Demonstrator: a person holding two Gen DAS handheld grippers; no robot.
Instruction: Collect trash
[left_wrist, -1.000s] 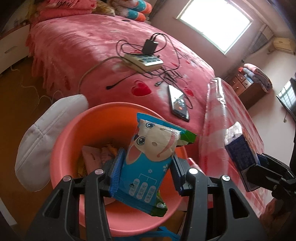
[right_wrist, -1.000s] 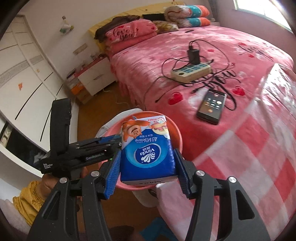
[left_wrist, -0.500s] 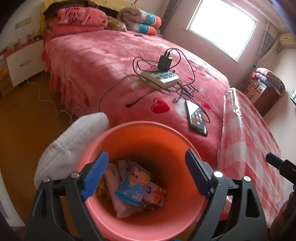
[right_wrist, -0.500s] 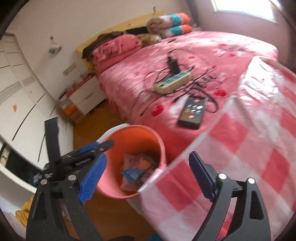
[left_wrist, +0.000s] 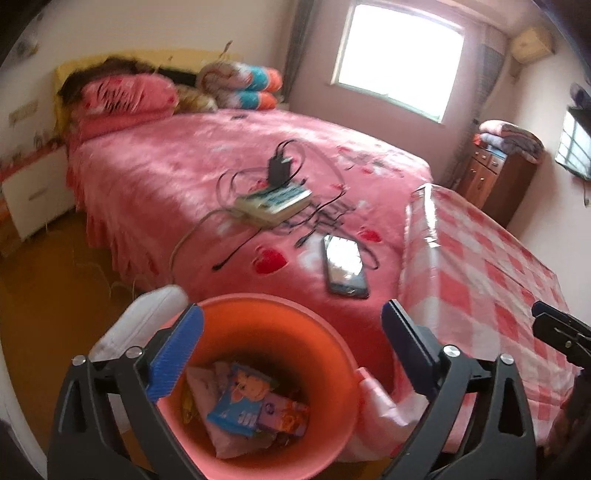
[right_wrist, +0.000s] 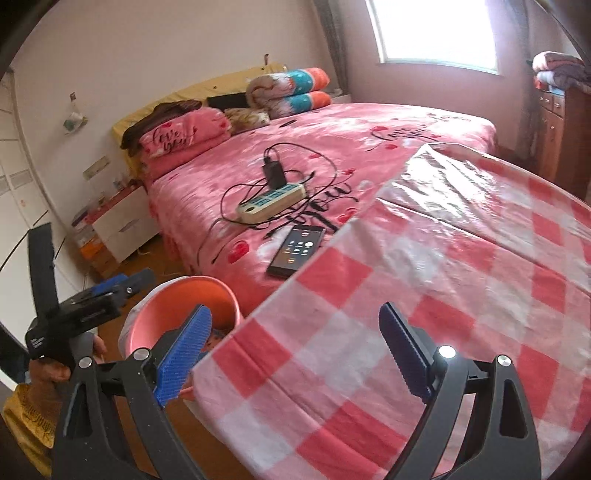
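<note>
Left gripper (left_wrist: 291, 350) hangs spread wide and empty right above the bin (left_wrist: 332, 354), which stands on the floor against the bed (left_wrist: 177, 177). Down in the bin lies the trash: a blue packet (left_wrist: 240, 406) with a cartoon face, a purple pack (left_wrist: 284, 419) touching it, and pale wrappers beneath. A white cushion (left_wrist: 136, 325) leans at the bin's left rim. On the bed sit a power strip (left_wrist: 273, 203) with tangled cords and a phone (left_wrist: 345, 266), near the bed's edge and not far from the bin.

Right gripper (right_wrist: 295, 343), in its own view, is likewise splayed with nothing between the pads, poised over the checked cloth (right_wrist: 443, 277) of a table. No trash shows on the cloth here. The bin's rim (right_wrist: 147, 314) peeks out beside the table edge, with the left tool (right_wrist: 85, 306) near it.

Risk, as I judge it: a sweep toward the bed could snag a cord or nudge the phone off, since both lie close to the edge. The plastic cloth looks slick and loose; a dragging finger could pull it. Bumping the bin could tip it.
</note>
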